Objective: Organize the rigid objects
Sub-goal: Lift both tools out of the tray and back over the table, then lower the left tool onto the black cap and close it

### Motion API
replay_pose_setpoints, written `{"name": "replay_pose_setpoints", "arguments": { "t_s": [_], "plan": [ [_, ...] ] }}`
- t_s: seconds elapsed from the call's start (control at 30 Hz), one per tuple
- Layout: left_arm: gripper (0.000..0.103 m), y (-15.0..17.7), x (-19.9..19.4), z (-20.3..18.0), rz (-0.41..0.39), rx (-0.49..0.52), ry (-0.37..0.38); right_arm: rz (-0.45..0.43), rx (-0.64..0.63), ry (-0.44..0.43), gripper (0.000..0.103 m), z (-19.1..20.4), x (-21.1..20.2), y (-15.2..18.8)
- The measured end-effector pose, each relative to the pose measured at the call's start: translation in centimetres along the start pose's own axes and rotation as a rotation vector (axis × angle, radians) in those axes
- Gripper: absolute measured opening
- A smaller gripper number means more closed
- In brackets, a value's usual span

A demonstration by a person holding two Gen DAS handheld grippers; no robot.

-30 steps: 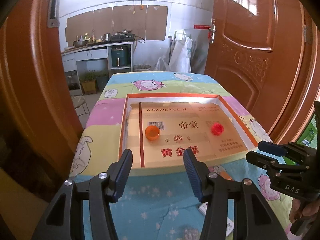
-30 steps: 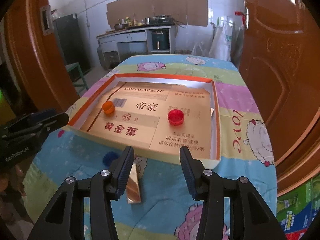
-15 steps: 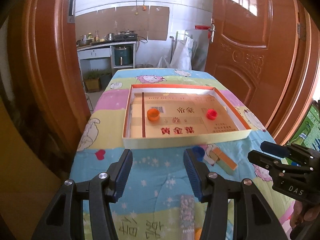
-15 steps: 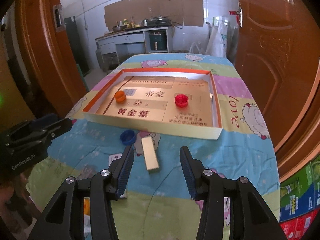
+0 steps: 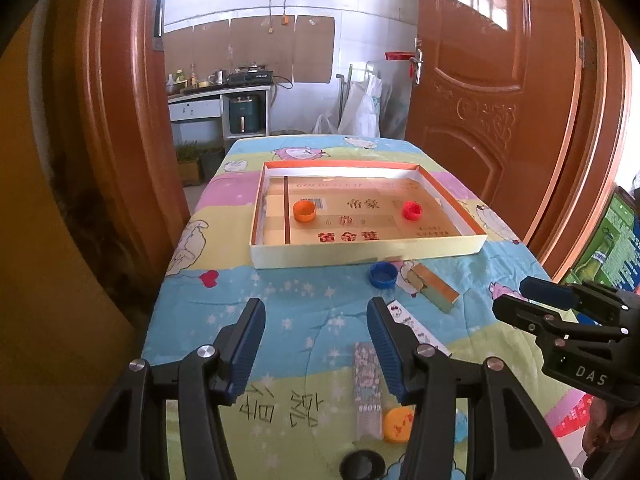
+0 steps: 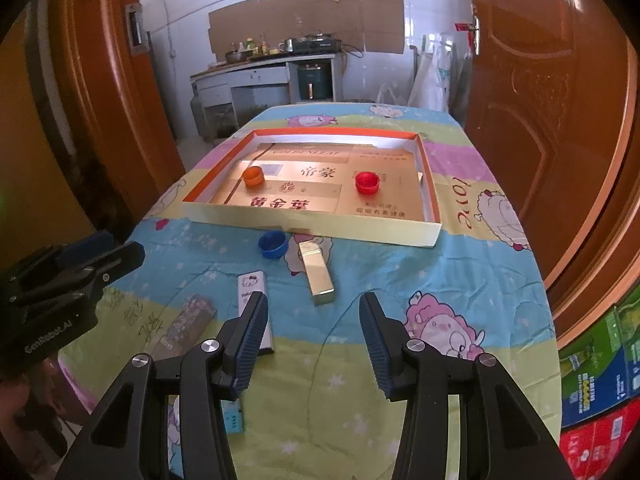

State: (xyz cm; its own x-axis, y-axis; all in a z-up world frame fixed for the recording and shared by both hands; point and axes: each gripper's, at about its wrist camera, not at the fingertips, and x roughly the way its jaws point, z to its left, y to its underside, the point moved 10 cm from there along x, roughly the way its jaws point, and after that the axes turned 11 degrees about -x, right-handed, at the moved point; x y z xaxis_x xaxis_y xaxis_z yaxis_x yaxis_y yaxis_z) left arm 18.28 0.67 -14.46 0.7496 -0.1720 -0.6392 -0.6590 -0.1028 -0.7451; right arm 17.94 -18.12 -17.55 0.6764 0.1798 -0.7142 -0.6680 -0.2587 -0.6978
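Observation:
A shallow cardboard tray (image 5: 360,258) (image 6: 312,226) lies mid-table, holding an orange cap (image 5: 304,210) (image 6: 253,176) and a red cap (image 5: 412,211) (image 6: 367,182). In front of it lie a blue cap (image 5: 383,275) (image 6: 273,244), a gold box (image 5: 434,287) (image 6: 317,277), a white Hello Kitty box (image 5: 416,326) (image 6: 251,288), a grey patterned box (image 5: 366,392) (image 6: 188,322) and a yellow cap (image 5: 397,424). My left gripper (image 5: 316,344) is open above the near cloth with nothing between its fingers. My right gripper (image 6: 314,340) is open too, just short of the gold box.
The table wears a cartoon-print cloth (image 6: 460,280). Orange wooden doors (image 5: 500,100) flank it on both sides. A dark round object (image 5: 362,464) and a light blue box (image 6: 232,416) lie at the near edge. Coloured cartons (image 6: 600,392) stand at the right. A kitchen counter (image 6: 264,68) is behind.
Both grippers have drawn back from the tray toward the near edge of the table. The blue cap, gold box and other loose items have come into view. Jaws unchanged.

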Motion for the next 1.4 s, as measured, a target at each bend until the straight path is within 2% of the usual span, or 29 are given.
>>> {"name": "replay_pose_setpoints", "arguments": {
  "t_s": [0.47, 0.67, 0.8, 1.1, 1.3, 1.4],
  "plan": [
    [0.053, 2.1, -2.4, 1.0, -0.013, -0.001, 0.003, 0.016, -0.033, -0.02, 0.049, 2.8, -1.1, 1.8],
    [0.053, 4.4, -2.7, 0.8, -0.002, 0.012, 0.02, 0.032, -0.035, -0.028, 0.049, 3.4, -0.9, 2.7],
    [0.053, 6.6, -3.1, 0.1, 0.007, 0.033, 0.057, 0.042, -0.036, -0.029, 0.049, 3.5, -0.8, 3.1],
    [0.053, 10.6, -2.5, -0.3, 0.055, 0.078, 0.067, 0.058, -0.036, -0.033, 0.049, 3.6, -0.5, 4.1],
    [0.053, 11.3, -1.3, 0.1, 0.069, 0.073, 0.05, 0.068, -0.033, -0.039, 0.049, 3.6, -0.1, 4.4],
    [0.048, 11.3, -0.7, 0.5, 0.075, 0.054, 0.055, 0.078, -0.023, -0.051, 0.049, 3.7, 0.1, 4.6]
  ]
}}
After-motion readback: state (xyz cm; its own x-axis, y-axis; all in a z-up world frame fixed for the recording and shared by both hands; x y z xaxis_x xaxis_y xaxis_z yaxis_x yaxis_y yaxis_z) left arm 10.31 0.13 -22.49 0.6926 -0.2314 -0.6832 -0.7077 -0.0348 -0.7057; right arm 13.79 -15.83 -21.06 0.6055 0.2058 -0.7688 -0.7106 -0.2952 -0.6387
